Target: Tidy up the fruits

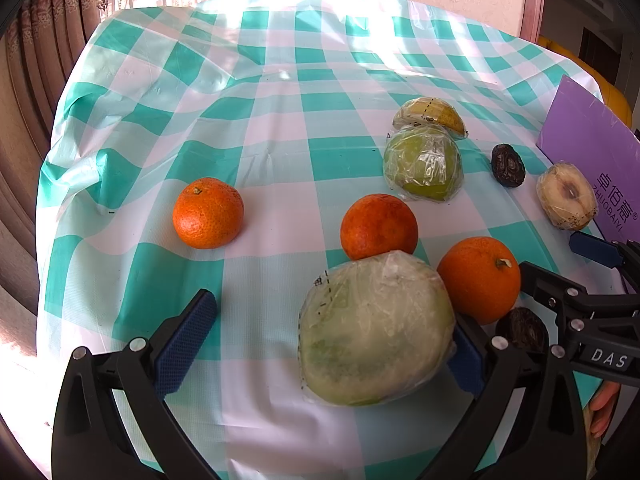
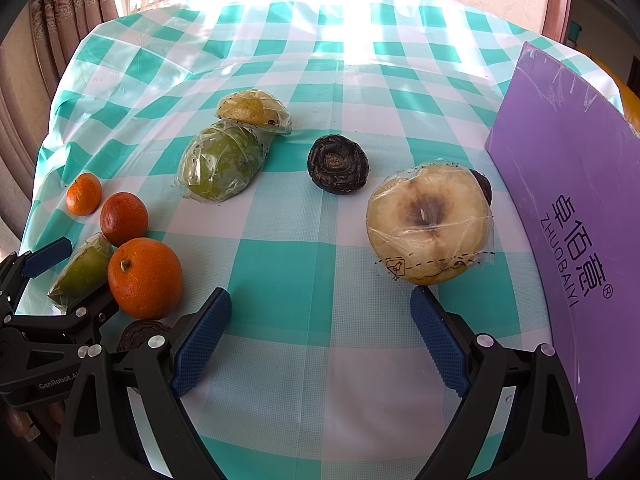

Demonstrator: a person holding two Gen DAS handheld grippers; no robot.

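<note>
My left gripper (image 1: pixel 332 316) is open around a plastic-wrapped green fruit half (image 1: pixel 376 332). The half lies against the right finger, with a wide gap to the left finger. Three oranges (image 1: pixel 208 213) (image 1: pixel 379 226) (image 1: pixel 479 279) sit on the checked cloth beyond it. My right gripper (image 2: pixel 320 300) is open and empty, its right fingertip just short of a wrapped pale fruit half (image 2: pixel 430 222). A dark wrinkled fruit (image 2: pixel 338 164) lies farther ahead. A wrapped green half (image 2: pixel 222 164) and a wrapped pear piece (image 2: pixel 254 110) touch each other at the back left.
A purple box (image 2: pixel 568 220) stands along the table's right side. Another dark fruit (image 1: pixel 522 328) sits between the two grippers, and a third peeks from behind the pale half (image 2: pixel 482 186). The teal-and-white tablecloth (image 1: pixel 280 80) is bare toward the window. Curtains hang at the left.
</note>
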